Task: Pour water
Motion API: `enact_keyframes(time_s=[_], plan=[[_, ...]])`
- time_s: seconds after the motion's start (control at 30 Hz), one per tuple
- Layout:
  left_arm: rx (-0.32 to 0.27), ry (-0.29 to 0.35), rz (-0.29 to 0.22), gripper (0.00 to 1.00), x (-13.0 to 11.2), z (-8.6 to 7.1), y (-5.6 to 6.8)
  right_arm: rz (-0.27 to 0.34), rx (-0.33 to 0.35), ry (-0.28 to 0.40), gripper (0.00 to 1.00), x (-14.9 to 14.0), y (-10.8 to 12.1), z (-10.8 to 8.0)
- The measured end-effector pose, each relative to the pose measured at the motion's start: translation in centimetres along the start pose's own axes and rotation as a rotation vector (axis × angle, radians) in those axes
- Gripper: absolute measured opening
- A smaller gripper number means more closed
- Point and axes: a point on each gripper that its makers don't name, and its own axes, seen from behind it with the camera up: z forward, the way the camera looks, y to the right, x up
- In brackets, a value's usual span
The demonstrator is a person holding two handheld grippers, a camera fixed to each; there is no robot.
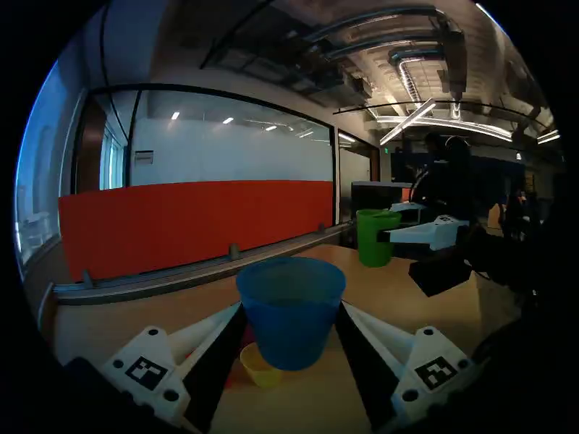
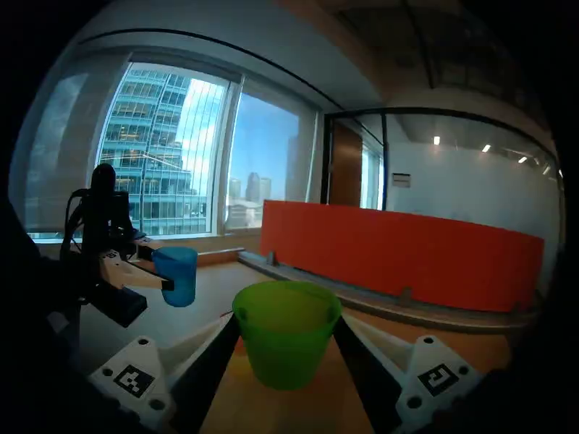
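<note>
Blue cup [image 1: 291, 311] stands upright in the left gripper view, clamped on both sides by the left gripper [image 1: 289, 325]. A small yellow cup [image 1: 259, 369] shows just below it on the desk [image 1: 391, 289]. Farther right, the right gripper [image 1: 391, 237] holds the green cup [image 1: 376, 239]. An orange partition [image 1: 195, 217] runs behind.

In the right gripper view, the green cup [image 2: 286, 333] sits upright, pinched by the right gripper [image 2: 286, 346]. At far left, the left gripper [image 2: 163, 269] grips the blue cup [image 2: 176, 275] before a window [image 2: 174, 145]
</note>
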Motion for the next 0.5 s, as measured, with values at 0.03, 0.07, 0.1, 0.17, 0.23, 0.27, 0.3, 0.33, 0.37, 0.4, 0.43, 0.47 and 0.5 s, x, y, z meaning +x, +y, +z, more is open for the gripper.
enact_keyframes(time_s=[0.03, 0.07, 0.1, 0.17, 0.23, 0.27, 0.3, 0.33, 0.37, 0.4, 0.43, 0.47, 0.5], plan=[[-0.002, -0.002, 0.003, 0.81, 0.0, 0.0, 0.1, -0.002, 0.002, 0.0, 0.91, 0.1, -0.1, 0.0], [-0.004, -0.004, 0.005, 0.81, -0.1, 0.0, 0.2, -0.004, 0.005, 0.0, 0.91, 0.1, -0.1, 0.0], [-0.007, -0.005, 0.007, 0.81, -0.1, 0.0, 0.4, -0.007, 0.008, 0.001, 0.91, 0.2, -0.2, -0.1], [-0.011, -0.006, 0.01, 0.81, -0.2, 0.0, 0.6, -0.013, 0.013, 0.002, 0.9, 0.4, -0.4, -0.1], [-0.018, -0.007, 0.012, 0.81, -0.2, 0.0, 1.0, -0.021, 0.018, 0.004, 0.9, 0.7, -0.5, -0.1], [-0.021, -0.008, 0.012, 0.81, -0.3, 0.0, 1.1, -0.025, 0.02, 0.005, 0.9, 0.9, -0.5, -0.1], [-0.023, -0.009, 0.013, 0.81, -0.3, 0.0, 1.2, -0.031, 0.022, 0.006, 0.91, 1.0, -0.5, 0.0], [-0.025, -0.01, 0.014, 0.81, -0.4, 0.0, 1.3, -0.037, 0.023, 0.006, 0.9, 1.1, -0.6, 0.0], [-0.026, -0.011, 0.015, 0.81, -0.4, 0.0, 1.4, -0.043, 0.024, 0.007, 0.9, 1.3, -0.6, 0.0], [-0.027, -0.012, 0.017, 0.81, -0.4, 0.0, 1.5, -0.051, 0.027, 0.008, 0.9, 1.4, -0.6, 0.0], [-0.028, -0.012, 0.018, 0.81, -0.4, 0.0, 1.5, -0.059, 0.029, 0.01, 0.9, 1.6, -0.7, 0.1], [-0.029, -0.013, 0.018, 0.81, -0.4, 0.1, 1.6, -0.068, 0.032, 0.012, 0.9, 1.8, -0.7, 0.1], [-0.03, -0.014, 0.019, 0.81, -0.5, 0.1, 1.7, -0.079, 0.035, 0.013, 0.9, 2.0, -0.8, 0.2]])
